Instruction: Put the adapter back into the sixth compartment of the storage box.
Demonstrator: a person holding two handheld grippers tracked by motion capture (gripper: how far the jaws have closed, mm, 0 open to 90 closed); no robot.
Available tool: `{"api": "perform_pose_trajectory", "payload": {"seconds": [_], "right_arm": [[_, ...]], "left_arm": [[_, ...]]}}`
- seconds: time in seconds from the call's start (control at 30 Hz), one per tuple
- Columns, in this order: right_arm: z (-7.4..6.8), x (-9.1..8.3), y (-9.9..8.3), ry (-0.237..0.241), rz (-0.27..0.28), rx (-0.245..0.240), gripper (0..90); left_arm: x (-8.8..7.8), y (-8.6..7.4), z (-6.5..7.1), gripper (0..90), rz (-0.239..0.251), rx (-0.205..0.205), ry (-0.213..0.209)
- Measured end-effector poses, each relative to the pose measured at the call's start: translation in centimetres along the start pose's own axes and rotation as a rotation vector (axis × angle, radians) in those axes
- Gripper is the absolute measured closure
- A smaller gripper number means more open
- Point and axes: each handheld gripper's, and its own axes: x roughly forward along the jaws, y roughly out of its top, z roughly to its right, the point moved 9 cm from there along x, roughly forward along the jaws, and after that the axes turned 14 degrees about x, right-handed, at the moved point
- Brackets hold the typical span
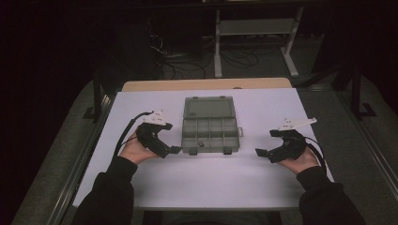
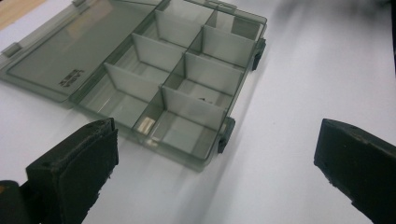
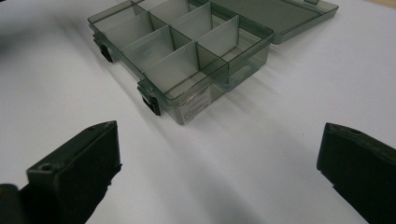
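Two sleeved forearms come in from the near edge of the white desk (image 1: 211, 183), each hand holding a gripper. Left gripper (image 1: 170, 151) rests low on the desk just beside the box's near left corner, its fingers (image 2: 79, 163) spread wide and released, nothing between them. Right gripper (image 1: 263, 154) lies well apart from the box on the other side, pointing toward it, fingers (image 3: 79, 163) likewise spread and holding nothing. Between the two, toward the middle of the desk, sits the box (image 1: 210, 133), a smoky clear plastic organiser lying open. Its tray is split by dividers into compartments, two dark latches (image 2: 225, 135) on the near wall. One small pale piece (image 2: 146, 125) lies in a near compartment, and a tiny dark speck (image 2: 203, 99) in the next one along. Lid (image 1: 209, 108) is folded flat on the desk beyond the tray, hinged along the far side. Farther off, a strip of bare wood (image 1: 206, 84) edges the desk.
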Motion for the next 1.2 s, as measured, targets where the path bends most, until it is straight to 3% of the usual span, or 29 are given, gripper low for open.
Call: {"api": "perform_pose_trajectory", "payload": {"seconds": [0.7,1.2], "right_arm": [[0.0,0.0,-0.1,-0.003,-0.003,0.000,0.0],[0.0,-0.1,0.0,-0.003,-0.001,0.003,0.0]], "left_arm": [[-3.5,-3.7,-0.8,0.0,0.070,-0.094,0.116],[-4.7,-5.2,-1.0,0.0,0.087,-0.131,0.152]]}}
